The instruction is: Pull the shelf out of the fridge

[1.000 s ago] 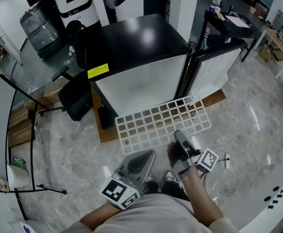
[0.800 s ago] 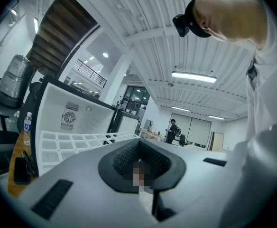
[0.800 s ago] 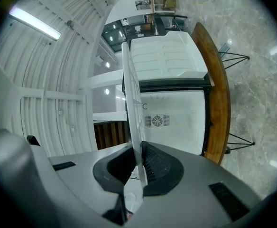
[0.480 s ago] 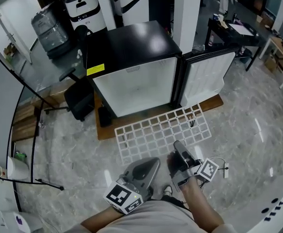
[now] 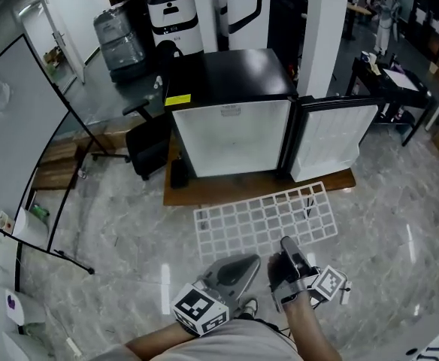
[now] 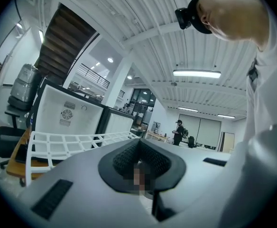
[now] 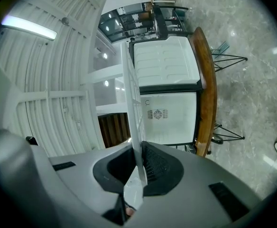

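A white grid shelf (image 5: 264,220) hangs flat in the air in front of the fridge (image 5: 231,138), fully outside it. My right gripper (image 5: 289,252) is shut on the shelf's near edge. In the right gripper view the shelf (image 7: 133,103) runs edge-on between the pads of that gripper (image 7: 138,171). The fridge is black with a white inside, and its door (image 5: 332,143) stands open to the right. My left gripper (image 5: 236,265) hovers just under the shelf's near left part, with its jaws together and nothing in them. In the left gripper view the shelf (image 6: 69,141) shows beyond the left gripper (image 6: 139,167).
The fridge stands on a low wooden platform (image 5: 261,190) on a marble floor. A black office chair (image 5: 150,145) sits to its left, beside a glass partition (image 5: 24,141). A white machine (image 5: 176,21) stands behind it, and a dark table (image 5: 392,81) is at the right.
The shelf and both grippers have drawn back from the fridge. The fridge now sits farther off and higher in the head view. The right gripper's hold on the shelf is unchanged.
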Motion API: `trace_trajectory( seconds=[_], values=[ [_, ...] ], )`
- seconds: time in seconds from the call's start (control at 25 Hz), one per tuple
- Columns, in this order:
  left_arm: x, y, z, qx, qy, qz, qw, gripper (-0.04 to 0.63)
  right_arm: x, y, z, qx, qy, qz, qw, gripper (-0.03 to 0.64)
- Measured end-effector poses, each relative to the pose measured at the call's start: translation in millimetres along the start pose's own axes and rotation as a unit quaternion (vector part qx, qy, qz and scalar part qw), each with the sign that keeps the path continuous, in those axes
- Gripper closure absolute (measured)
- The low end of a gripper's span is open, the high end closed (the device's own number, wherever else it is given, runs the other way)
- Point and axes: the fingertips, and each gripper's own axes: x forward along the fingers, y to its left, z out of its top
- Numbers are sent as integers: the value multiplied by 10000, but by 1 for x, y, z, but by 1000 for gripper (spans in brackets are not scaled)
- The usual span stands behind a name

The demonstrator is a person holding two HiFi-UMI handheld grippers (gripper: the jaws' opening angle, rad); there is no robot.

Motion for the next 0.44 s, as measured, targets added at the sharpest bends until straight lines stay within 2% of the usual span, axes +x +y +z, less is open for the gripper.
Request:
trace_trajectory(
  seconds=[0.44],
  values=[
    [-5, -31, -1, 114, -68, 118, 9998, 589, -23, 9, -3, 49, 155, 68, 9998, 574]
  ],
)
